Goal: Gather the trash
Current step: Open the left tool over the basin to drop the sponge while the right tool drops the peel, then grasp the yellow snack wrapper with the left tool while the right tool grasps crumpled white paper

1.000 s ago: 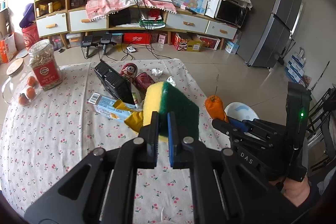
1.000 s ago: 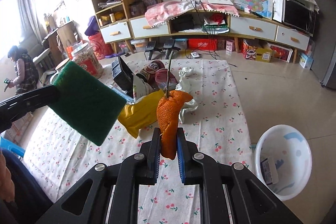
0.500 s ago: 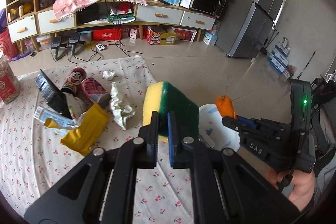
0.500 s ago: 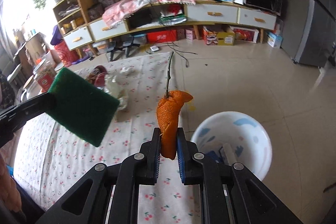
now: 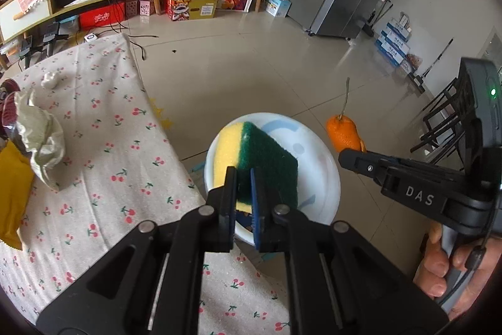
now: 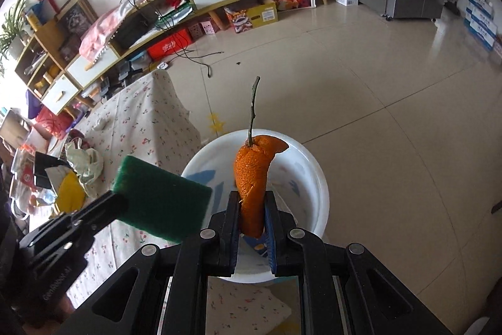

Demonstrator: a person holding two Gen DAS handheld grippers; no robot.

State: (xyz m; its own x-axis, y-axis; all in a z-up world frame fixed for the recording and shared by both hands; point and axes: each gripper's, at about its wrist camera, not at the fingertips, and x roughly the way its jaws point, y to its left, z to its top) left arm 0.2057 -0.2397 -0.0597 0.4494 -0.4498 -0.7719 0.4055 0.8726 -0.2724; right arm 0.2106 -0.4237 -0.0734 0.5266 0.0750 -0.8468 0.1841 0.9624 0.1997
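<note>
The left gripper (image 5: 243, 187) is clamped on a sponge (image 5: 257, 159), the jaws pinching its lower edge so that the yellow foam and green scouring face stand up ahead of the fingertips. The right gripper (image 6: 251, 215) is clamped on a strip of orange peel (image 6: 255, 178) with a thin stem projecting upward. Both items hang above the white bin (image 5: 326, 178), which stands on the floor just beside the corner of the table (image 5: 103, 178).

Risks at release, judged from this position:

- The sponge sits over the table side of the bin. If the jaws part here, it may strike the rim and bounce onto the floor or the tablecloth
- The peel is narrow and wedged deep between the pads. It may stick to one pad on opening and fall late, outside the bin
- In the left wrist view the peel appears beyond the bin's far rim; in the right wrist view it appears over the bin's middle. True alignment cannot be confirmed
- The two grippers are near each other above the bin; a sideways correction may cause contact

Beyond the bin, on the table, crumpled paper (image 5: 42, 143) and a yellow wrapper (image 5: 12, 193) remain uncollected
</note>
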